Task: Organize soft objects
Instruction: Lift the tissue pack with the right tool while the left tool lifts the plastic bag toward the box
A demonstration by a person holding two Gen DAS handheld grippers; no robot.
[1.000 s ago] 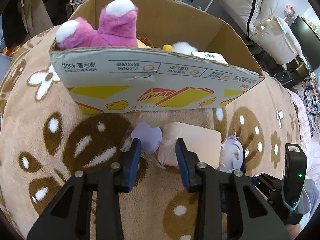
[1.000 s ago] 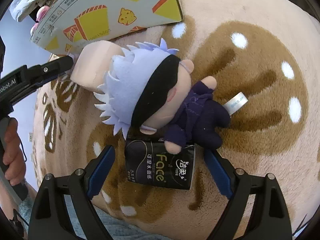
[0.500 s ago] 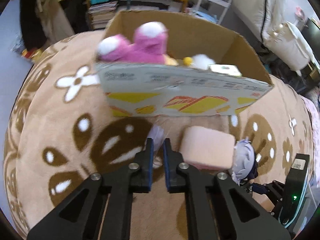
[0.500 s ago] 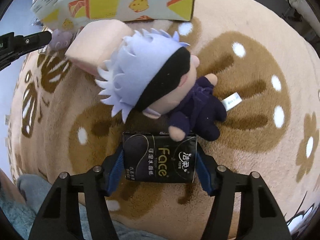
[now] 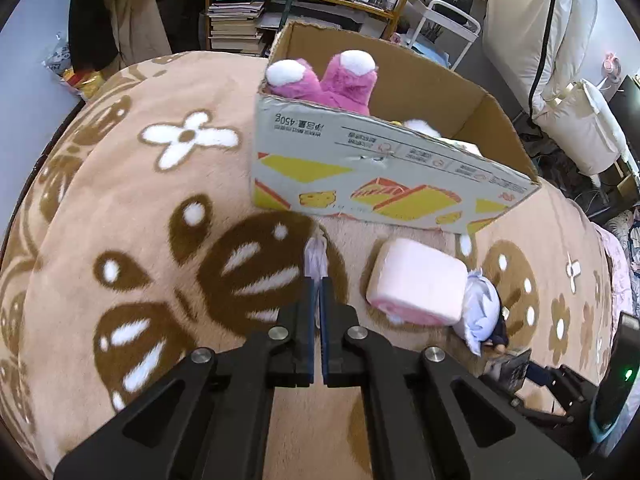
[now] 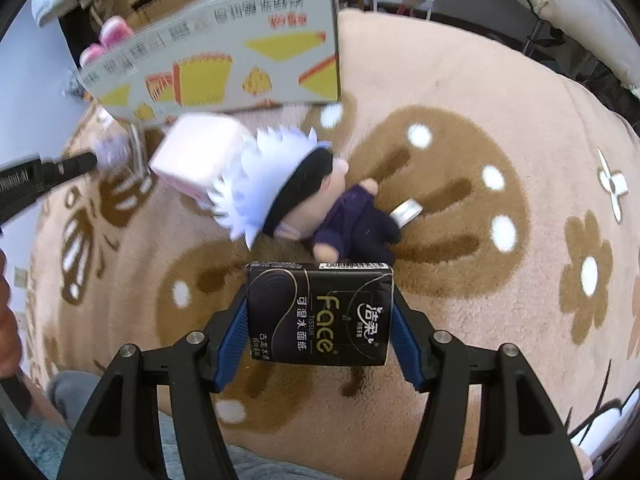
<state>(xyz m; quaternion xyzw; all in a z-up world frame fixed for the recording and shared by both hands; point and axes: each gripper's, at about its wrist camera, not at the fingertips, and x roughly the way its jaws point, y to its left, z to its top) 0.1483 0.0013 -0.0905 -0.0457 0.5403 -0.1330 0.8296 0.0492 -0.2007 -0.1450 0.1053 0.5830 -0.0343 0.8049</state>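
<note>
My left gripper [image 5: 317,280] is shut on a small pale purple soft toy [image 5: 316,258], held just above the blanket in front of the cardboard box [image 5: 384,168]. The box holds a pink plush [image 5: 332,80] and other soft things. My right gripper [image 6: 320,308] is shut on a black tissue pack [image 6: 319,314], lifted off the blanket. A white-haired doll [image 6: 296,196] and a pink square cushion [image 6: 200,156] lie between the grippers and the box. The left gripper shows at the left edge of the right wrist view [image 6: 92,158].
Everything rests on a tan blanket [image 5: 140,208] with brown and white patterns. Behind the box stand a shelf with books [image 5: 236,24], a white cart [image 5: 444,20] and hanging bedding [image 5: 540,20].
My left gripper closed on the purple toy and lifted it back from the box. My right gripper closed on the tissue pack and raised it off the blanket.
</note>
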